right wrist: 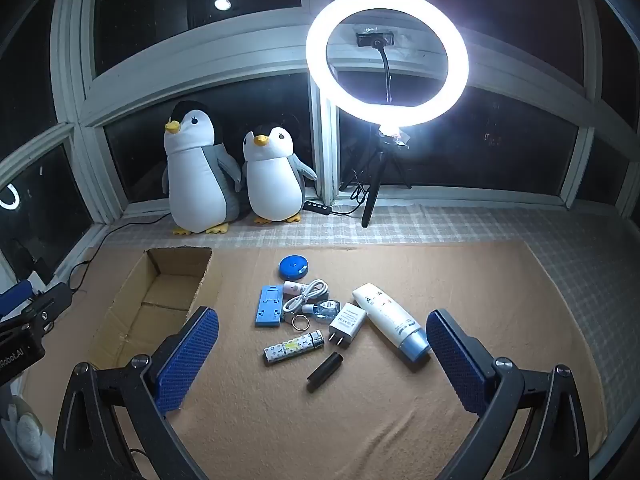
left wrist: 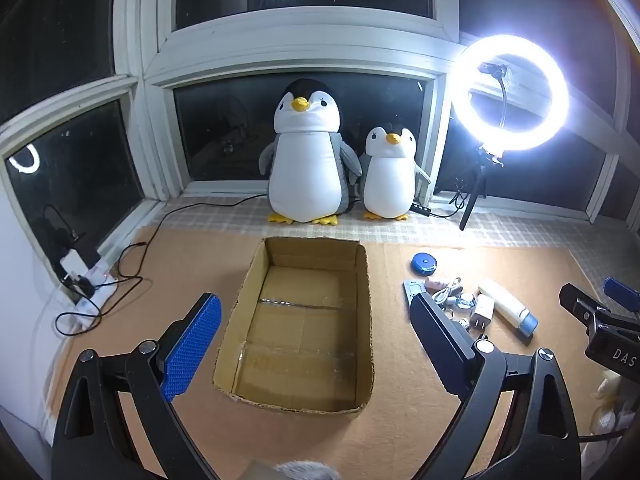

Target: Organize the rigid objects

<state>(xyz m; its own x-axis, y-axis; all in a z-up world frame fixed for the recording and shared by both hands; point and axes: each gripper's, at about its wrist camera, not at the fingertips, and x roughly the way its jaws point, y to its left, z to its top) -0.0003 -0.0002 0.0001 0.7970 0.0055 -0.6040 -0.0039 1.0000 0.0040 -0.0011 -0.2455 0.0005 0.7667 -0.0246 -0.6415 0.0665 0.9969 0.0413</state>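
Above the cardboard box (left wrist: 296, 320), left tongs (left wrist: 316, 332) and right tongs (right wrist: 322, 354) gape, tilted downward.

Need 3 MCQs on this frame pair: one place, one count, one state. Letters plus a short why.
1. Where do the small items lie relative to the cardboard box, seen from the right wrist view?
A. inside it
B. right of it, on the mat
C. on the windowsill

2. How many plush penguins stand at the window?
A. one
B. two
C. three

3. What state is the right gripper in?
A. open, holding nothing
B. shut on the tube
C. shut on the lighter

Key: 1 B, the charger and white tube lie on the mat beside the empty box; 2 B, a large and a small one; 3 A, the fingers stand wide apart.
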